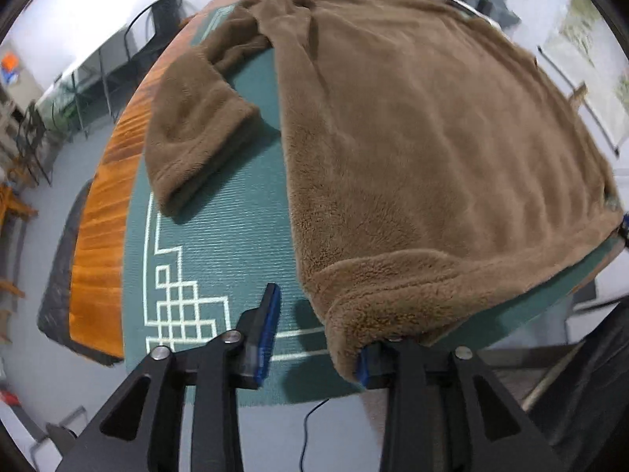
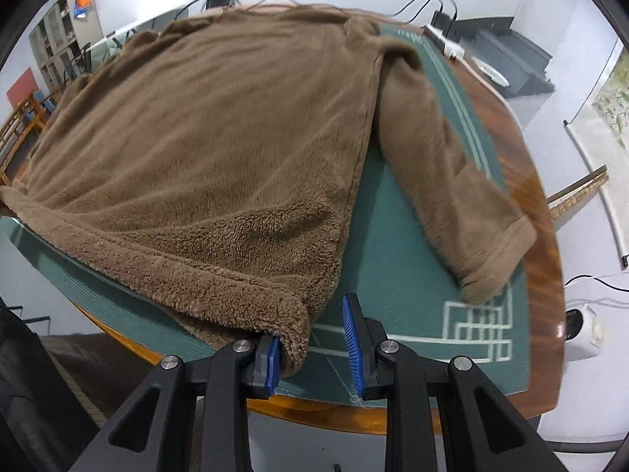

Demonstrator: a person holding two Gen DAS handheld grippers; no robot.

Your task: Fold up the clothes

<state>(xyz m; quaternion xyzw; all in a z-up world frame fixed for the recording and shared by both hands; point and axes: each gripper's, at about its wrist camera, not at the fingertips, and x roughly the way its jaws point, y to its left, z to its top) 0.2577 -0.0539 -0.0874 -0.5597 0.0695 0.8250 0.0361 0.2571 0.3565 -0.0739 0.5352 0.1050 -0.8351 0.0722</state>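
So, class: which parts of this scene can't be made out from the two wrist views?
- Left view: the gripper's right pad, covered by the sweater's hem corner.
- Right view: the far sleeve cuff, motion-blurred.
- Both views: the mat under the sweater, covered.

Office-type room with traces of a workspace. Orange wooden table (image 1: 98,259) topped with a green patterned mat (image 1: 220,244). Glass-door cabinet (image 2: 53,45) against a white wall. Metal-framed desks (image 1: 98,74) and chairs at the edge. Cables (image 2: 424,4) and a power adapter (image 2: 444,19) at the far table end. Hanging scroll (image 2: 613,94) on the wall.
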